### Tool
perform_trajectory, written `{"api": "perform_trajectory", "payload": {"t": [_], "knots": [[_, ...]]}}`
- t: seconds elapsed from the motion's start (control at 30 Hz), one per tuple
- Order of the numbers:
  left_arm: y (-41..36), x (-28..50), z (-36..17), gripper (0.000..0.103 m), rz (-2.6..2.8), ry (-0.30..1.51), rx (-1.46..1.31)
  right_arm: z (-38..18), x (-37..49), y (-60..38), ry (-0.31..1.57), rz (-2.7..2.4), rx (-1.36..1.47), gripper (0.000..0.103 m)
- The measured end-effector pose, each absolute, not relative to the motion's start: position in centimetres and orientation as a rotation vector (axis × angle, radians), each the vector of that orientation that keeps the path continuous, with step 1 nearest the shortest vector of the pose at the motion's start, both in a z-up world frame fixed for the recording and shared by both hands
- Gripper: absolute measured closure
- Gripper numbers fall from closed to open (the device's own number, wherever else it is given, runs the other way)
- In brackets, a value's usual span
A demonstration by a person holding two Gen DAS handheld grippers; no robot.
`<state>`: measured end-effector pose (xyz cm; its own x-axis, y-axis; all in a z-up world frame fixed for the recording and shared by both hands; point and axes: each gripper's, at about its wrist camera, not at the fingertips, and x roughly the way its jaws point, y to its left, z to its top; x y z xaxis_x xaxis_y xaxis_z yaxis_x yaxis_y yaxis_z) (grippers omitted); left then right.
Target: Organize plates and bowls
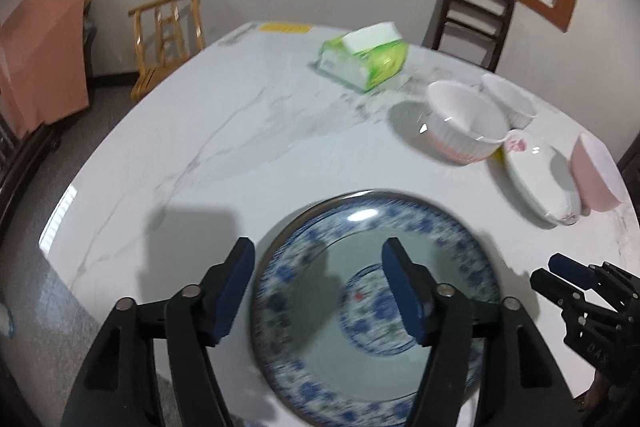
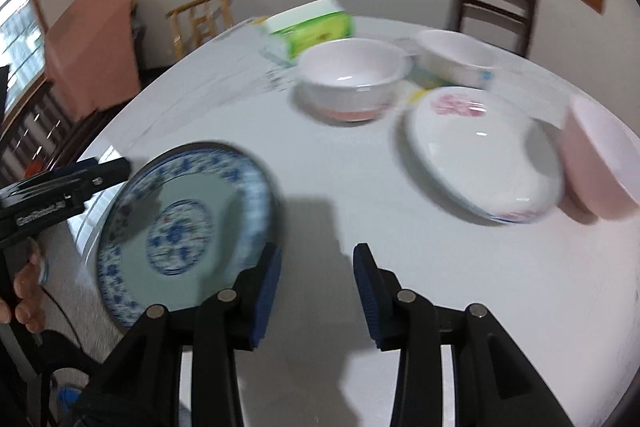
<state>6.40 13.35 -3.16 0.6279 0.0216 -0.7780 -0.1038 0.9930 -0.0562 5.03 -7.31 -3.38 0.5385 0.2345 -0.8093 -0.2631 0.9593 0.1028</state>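
Note:
A blue-and-white patterned plate (image 1: 352,367) lies at the near edge of the white marble table (image 1: 200,167), blurred. My left gripper (image 1: 320,279) hangs open above it, one finger outside the plate's left rim and the other over its middle, neither pad pressing. In the right wrist view the same plate (image 2: 180,227) is to the left of my right gripper (image 2: 318,283), which stands open over bare table with nothing between its fingers. Further back are a white ribbed bowl (image 2: 354,79), a second white bowl (image 2: 456,57), a white flowered plate (image 2: 480,155) and a pink bowl (image 2: 596,163).
A green tissue pack (image 1: 366,57) lies at the far side of the table. A dark chair (image 1: 472,19) and a light wooden chair (image 1: 168,35) stand behind it. A person's hand (image 2: 28,291) holds the left gripper's handle at the left edge.

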Motion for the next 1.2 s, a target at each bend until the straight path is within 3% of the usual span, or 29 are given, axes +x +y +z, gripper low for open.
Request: {"api": "perform_trajectory", "payload": {"t": [0.2,0.6,0.93,1.2], "knots": [[8.7,6.3,-1.3,0.018,0.005,0.746,0.003,-2.9,4.2,-12.4,0.876,0.176,-0.066,0.065],[0.3,9.6,-1.1,0.014,-0.186,0.710,0.007,-2.9,5.6,-20.2,0.825,0.052,-0.018,0.065],[-3.5,13.7,-2.9,0.014,-0.289,0.740,-0.075,-3.8,8.9,-23.4,0.835,0.050,0.043,0.065],[-4.0,17.3,-5.7,0.034,-0.327,0.869,-0.150,-5.3,12.3,-24.8,0.837,0.083,0.137,0.065]]}}
